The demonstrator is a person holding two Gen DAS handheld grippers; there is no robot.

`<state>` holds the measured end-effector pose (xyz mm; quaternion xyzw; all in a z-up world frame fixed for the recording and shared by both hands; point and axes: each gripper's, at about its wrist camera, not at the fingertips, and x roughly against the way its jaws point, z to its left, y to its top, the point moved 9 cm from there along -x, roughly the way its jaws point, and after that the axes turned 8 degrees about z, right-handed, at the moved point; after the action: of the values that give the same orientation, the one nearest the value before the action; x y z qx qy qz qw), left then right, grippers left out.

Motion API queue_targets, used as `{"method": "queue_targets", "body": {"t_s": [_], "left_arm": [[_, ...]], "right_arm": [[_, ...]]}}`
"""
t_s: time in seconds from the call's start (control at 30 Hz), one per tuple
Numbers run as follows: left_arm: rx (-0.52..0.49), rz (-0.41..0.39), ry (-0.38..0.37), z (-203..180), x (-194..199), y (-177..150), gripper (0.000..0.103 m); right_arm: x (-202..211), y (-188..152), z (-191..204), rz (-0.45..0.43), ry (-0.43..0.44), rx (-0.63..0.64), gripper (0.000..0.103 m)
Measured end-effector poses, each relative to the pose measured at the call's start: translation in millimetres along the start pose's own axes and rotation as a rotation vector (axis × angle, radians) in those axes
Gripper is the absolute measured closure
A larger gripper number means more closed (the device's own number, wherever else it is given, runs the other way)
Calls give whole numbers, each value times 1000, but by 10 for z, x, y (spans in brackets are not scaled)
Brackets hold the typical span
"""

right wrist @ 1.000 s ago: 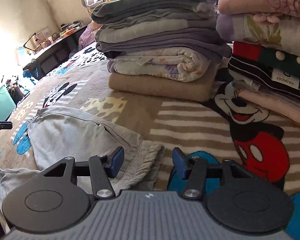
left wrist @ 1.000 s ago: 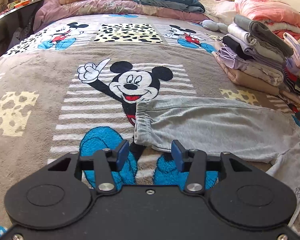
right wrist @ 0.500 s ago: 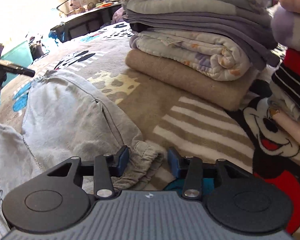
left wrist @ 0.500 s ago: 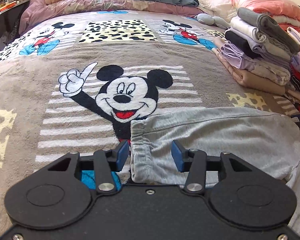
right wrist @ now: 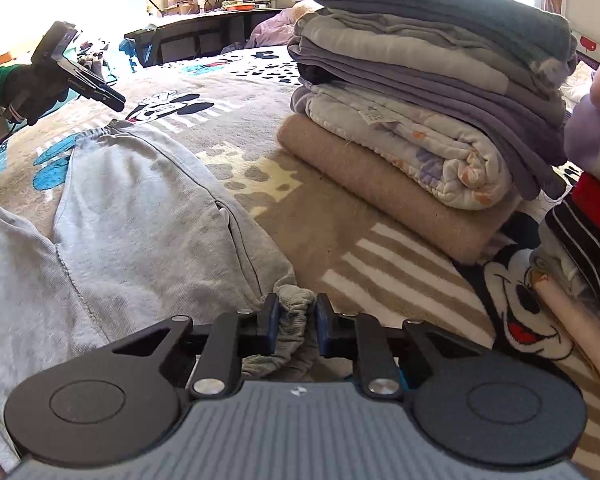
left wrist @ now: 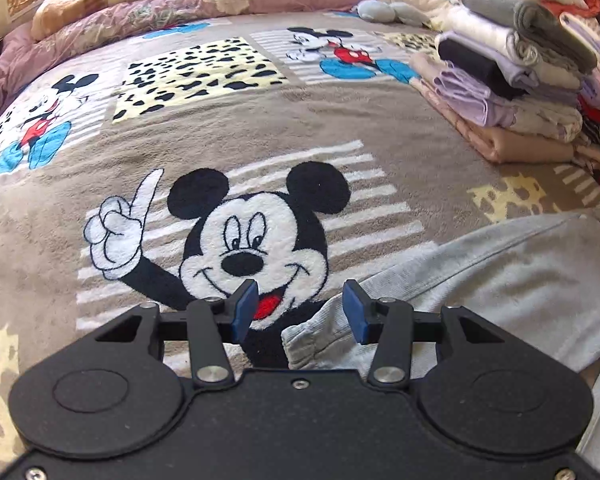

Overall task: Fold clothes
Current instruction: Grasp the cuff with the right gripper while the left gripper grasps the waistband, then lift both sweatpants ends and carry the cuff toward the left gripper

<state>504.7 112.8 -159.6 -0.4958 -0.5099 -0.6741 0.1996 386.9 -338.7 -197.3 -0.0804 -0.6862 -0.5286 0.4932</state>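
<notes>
The grey trousers (right wrist: 140, 216) are spread flat on the cartoon-printed bed blanket (left wrist: 260, 128), beside a stack of folded clothes (right wrist: 428, 112). One bunched waistband corner is pinched between the nearly closed pads of the right tool (right wrist: 297, 320). The left tool (left wrist: 300, 312) is held wide apart, with the other waistband corner lying between its pads, ungripped.

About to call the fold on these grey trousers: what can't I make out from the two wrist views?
- Grey trousers: legs run off the left and bottom edges in the right wrist view.
- Cuff in the right hand-held gripper: lower part hidden behind its body.
- Waistband corner at the left hand-held gripper: near edge hidden under its body; contact unclear.
- Second clothes stack: cut by the right edge.
</notes>
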Motion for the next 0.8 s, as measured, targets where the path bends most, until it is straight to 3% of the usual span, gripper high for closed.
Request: {"method": "queue_targets", "body": {"t_s": [0.2,0.27,0.4,0.47,0.53,0.63,0.8], "left_arm": [[-48,52,-36,-12,-93,-10,58],[-56,64,-43,-16,-111,-18,58],[-74,88,-57,-23,-146,-34,74],[-82,100,-64,-26,-163,-42,86],[-91,111,-71,-29,-179,-50,89],[-112,70,-43,-66,-24,-61,91],[-140,-78,4,-227,499,-112,92]], "right_arm": [[-72,-33,-68,21,35,-58,82],[-97,-43,-111,28,56,-90,77],[-161,-43,-175,46,109,-171,71],[-155,-22,-166,41,110,-165,78],[-89,2,-135,8,73,-119,81],[42,23,-111,-43,39,-112,83],[349,84,18,-142,-38,-58,84]]}}
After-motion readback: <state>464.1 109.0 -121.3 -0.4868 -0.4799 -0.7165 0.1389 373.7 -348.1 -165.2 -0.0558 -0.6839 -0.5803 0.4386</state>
